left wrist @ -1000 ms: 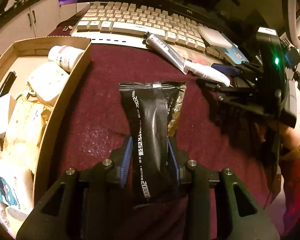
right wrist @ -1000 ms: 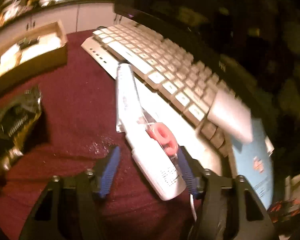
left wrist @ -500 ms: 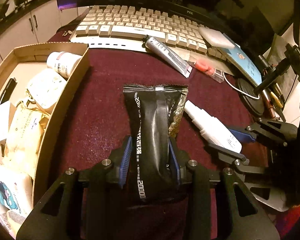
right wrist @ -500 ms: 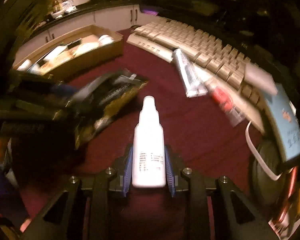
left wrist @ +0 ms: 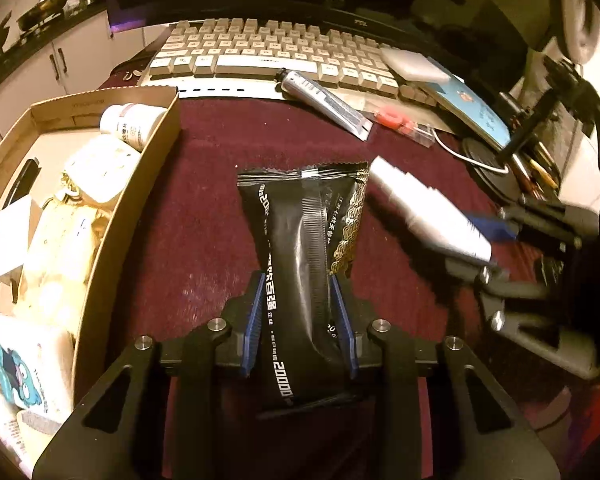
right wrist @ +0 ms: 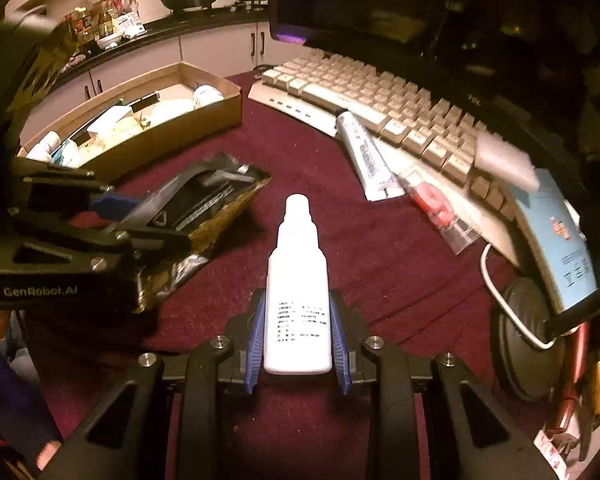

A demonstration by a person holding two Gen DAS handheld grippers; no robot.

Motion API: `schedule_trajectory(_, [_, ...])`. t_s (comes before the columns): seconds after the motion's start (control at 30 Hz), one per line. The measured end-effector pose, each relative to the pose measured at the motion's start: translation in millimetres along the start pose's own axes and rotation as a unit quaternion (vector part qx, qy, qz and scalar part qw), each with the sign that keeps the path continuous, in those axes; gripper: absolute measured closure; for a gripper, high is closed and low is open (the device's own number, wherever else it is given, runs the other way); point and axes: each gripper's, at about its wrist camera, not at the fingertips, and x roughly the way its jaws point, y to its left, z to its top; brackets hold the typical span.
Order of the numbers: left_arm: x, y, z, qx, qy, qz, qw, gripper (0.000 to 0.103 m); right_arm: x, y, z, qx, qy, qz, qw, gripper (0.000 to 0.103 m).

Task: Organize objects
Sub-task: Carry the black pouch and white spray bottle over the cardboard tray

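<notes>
My left gripper (left wrist: 300,320) is shut on a black and gold snack packet (left wrist: 304,248), held above the maroon cloth. My right gripper (right wrist: 298,332) is shut on a white squeeze bottle (right wrist: 298,280), nozzle pointing forward. In the left wrist view the bottle (left wrist: 424,208) and right gripper (left wrist: 532,248) sit just right of the packet. In the right wrist view the packet (right wrist: 204,208) and left gripper (right wrist: 112,220) are at left. A cardboard box (left wrist: 148,168) full of items lies left of the packet; it also shows in the right wrist view (right wrist: 172,136).
A beige keyboard (left wrist: 268,52) lies at the back under a monitor. A grey tube (left wrist: 324,100) and a clear case with a red part (left wrist: 400,120) lie before it. A blue booklet (left wrist: 472,108), cable and black round object (right wrist: 520,340) crowd the right.
My right gripper closed on the white bottle, lifted it from beside the keyboard and brought it next to the packet. My left gripper kept holding the packet and barely moved.
</notes>
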Motion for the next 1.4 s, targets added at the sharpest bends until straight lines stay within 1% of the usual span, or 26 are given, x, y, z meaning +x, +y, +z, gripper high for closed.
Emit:
schedule_trajectory(0.07, [-4.9, 3.0, -4.8, 0.000, -0.002, -0.014, 0.9999, 0.076, -6.2, 1.1, 0.2, -0.002, -0.008, -0.005, 1.000, 0.074])
schedule_trajectory(0.2, [-13.1, 8.6, -16.7, -0.002, -0.003, -0.044, 0.9990, 0.076, -14.4, -1.5, -5.5, 0.016, -0.021, -0.003, 1.000, 0.074])
schedule_trajectory(0.27, [-14.9, 9.5, -19.2, -0.012, -0.004, -0.051, 0.9986, 0.076, -16.0, -2.5, -8.7, 0.026, -0.023, 0.001, 0.999, 0.074])
schedule_trajectory(0.47, [-17.1, 12.2, -23.5, -0.038, -0.021, -0.060, 0.9973, 0.077, -22.2, -1.7, -10.4, 0.036, -0.030, 0.009, 0.999, 0.074])
schedule_trajectory(0.73, [-18.7, 16.6, -23.8, -0.069, -0.035, -0.093, 0.9926, 0.078, -28.4, -3.4, -12.6, 0.050, -0.042, 0.026, 0.998, 0.074])
schedule_trajectory(0.8, [-22.8, 17.7, -24.4, -0.071, -0.039, -0.098, 0.9919, 0.078, -28.5, -3.1, -12.9, 0.052, -0.043, 0.028, 0.997, 0.074])
schedule_trajectory(0.93, [-41.4, 24.8, -22.7, -0.082, -0.060, -0.119, 0.9876, 0.078, -29.2, -1.1, -13.0, 0.051, -0.043, 0.030, 0.997, 0.074])
schedule_trajectory(1.13, [-63.4, 38.0, -18.1, -0.097, -0.082, -0.130, 0.9834, 0.078, -29.9, 7.7, -13.4, 0.038, -0.044, 0.033, 0.998, 0.074])
schedule_trajectory(1.27, [-70.5, 48.7, -17.0, -0.109, -0.088, -0.126, 0.9820, 0.078, -34.1, 13.9, -12.8, 0.032, -0.049, 0.039, 0.998, 0.074])
schedule_trajectory(1.4, [-83.3, 71.2, -14.7, -0.130, -0.095, -0.108, 0.9810, 0.078, -38.5, 18.3, -11.2, 0.027, -0.054, 0.045, 0.997, 0.074])
